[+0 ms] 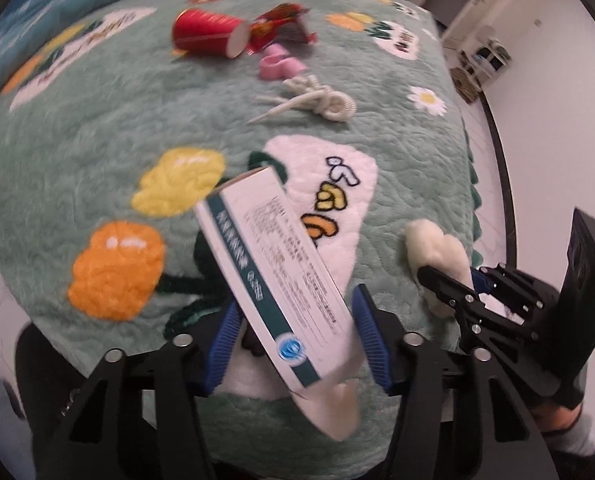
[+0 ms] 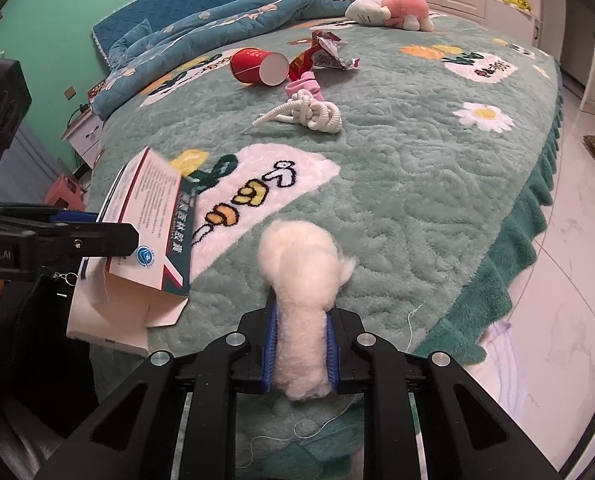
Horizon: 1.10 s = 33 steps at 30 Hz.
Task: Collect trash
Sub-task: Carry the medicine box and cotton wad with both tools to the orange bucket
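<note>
The bed [image 2: 417, 208] fills both views under a green plush cover, its frilled edge [image 2: 509, 264] dropping on the right to pale tile floor [image 2: 569, 312], which is open beside the bed. The near edge lies just below both grippers. A blue quilt [image 2: 217, 20] is bunched along the far side by the headboard, with a plush toy [image 2: 393, 10] beside it.

The left gripper [image 1: 297, 320] is closed on a white and teal box [image 1: 273, 264], one pad on each long side; the box is tilted, lifted off the cover, its end flap hanging open. What is inside the box cannot be told. The right gripper [image 2: 302, 350] clamps a tuft of white stuffing [image 2: 303, 280], squeezed narrow between the pads and puffing out beyond them, near the bed's front edge.

Mid-bed, well apart from both grippers, a red cup [image 2: 259, 67] lies on its side, mouth toward the camera, looking empty. Touching it is a torn red wrapper [image 2: 321, 56], then a pink piece [image 2: 303, 86] and a knotted white rope [image 2: 309, 114]. Bare cover lies between this cluster and the grippers.
</note>
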Each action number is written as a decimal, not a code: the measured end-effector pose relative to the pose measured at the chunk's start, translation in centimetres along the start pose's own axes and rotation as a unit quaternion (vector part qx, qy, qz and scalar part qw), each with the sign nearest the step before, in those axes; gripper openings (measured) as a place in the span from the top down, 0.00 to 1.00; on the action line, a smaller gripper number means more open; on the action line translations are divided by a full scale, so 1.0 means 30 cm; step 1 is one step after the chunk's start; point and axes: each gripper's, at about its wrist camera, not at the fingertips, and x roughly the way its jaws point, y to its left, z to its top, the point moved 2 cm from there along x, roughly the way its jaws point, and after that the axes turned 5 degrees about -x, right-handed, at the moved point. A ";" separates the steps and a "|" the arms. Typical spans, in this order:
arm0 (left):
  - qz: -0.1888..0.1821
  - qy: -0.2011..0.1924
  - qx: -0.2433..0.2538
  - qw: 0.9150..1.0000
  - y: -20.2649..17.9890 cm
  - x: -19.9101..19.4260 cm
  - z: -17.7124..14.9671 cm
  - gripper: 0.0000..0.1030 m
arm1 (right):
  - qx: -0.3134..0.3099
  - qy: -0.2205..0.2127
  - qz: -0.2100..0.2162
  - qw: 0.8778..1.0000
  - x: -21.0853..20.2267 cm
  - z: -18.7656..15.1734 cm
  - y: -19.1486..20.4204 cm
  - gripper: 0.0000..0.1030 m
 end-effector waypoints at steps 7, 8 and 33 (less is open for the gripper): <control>0.010 -0.019 0.062 0.998 -0.063 -0.006 0.014 0.51 | 0.011 -0.016 0.001 1.000 -0.030 0.002 0.007 0.84; 0.013 -0.024 0.069 0.997 -0.071 -0.014 0.014 0.52 | 0.013 -0.019 0.003 1.000 -0.036 0.003 0.006 0.84; -0.013 -0.091 0.222 0.971 -0.381 -0.191 -0.020 0.52 | 0.098 -0.144 -0.056 0.983 -0.481 -0.090 -0.083 0.85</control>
